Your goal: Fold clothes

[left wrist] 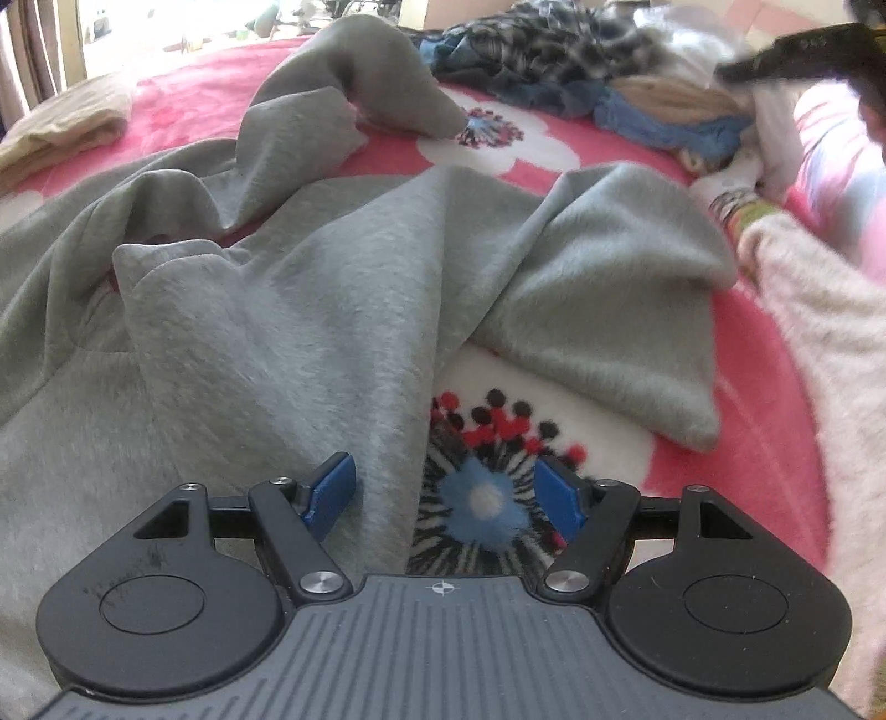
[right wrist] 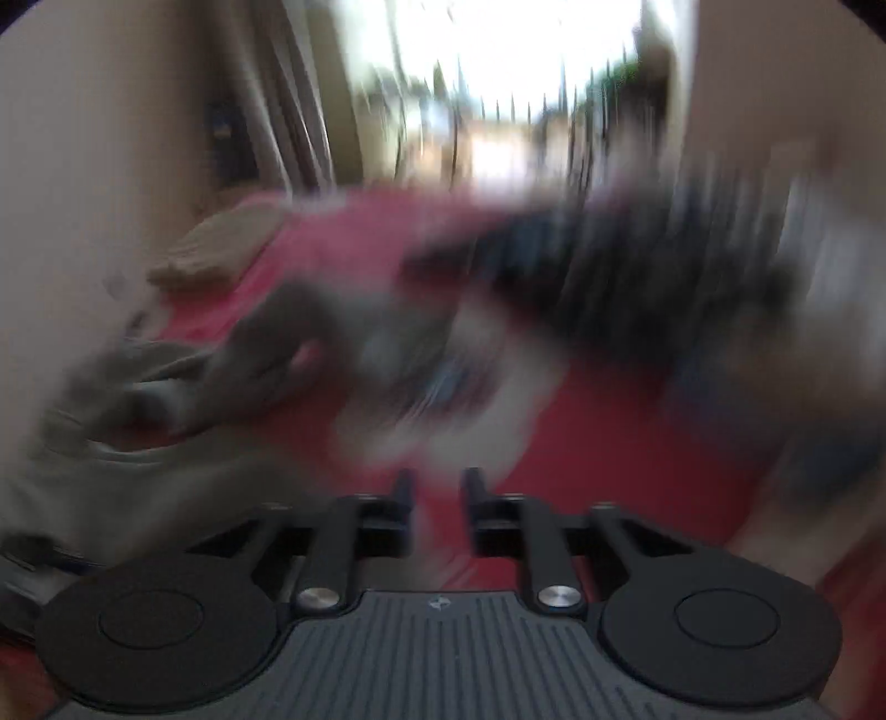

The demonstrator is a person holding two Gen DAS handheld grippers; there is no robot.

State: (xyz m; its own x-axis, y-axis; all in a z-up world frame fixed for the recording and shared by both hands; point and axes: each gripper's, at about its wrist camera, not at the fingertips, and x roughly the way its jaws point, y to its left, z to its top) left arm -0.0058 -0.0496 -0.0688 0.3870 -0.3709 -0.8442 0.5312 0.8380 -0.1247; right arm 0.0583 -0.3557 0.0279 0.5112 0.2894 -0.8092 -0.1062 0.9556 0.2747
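Note:
A grey fleece garment lies crumpled across a pink flowered blanket, its sleeves bunched up at the back. My left gripper is open, low over the garment's near right edge, with its left blue pad over the cloth and its right pad over the blanket. The right wrist view is heavily motion-blurred. In it my right gripper has its fingers a small gap apart and holds nothing, above the blanket. The grey garment lies to its left. The right gripper's dark body also shows at the top right of the left wrist view.
A pile of mixed clothes in plaid, blue and beige sits at the back right. A folded beige item lies at the back left. A white fuzzy cloth lies along the right. A bright window is behind the bed.

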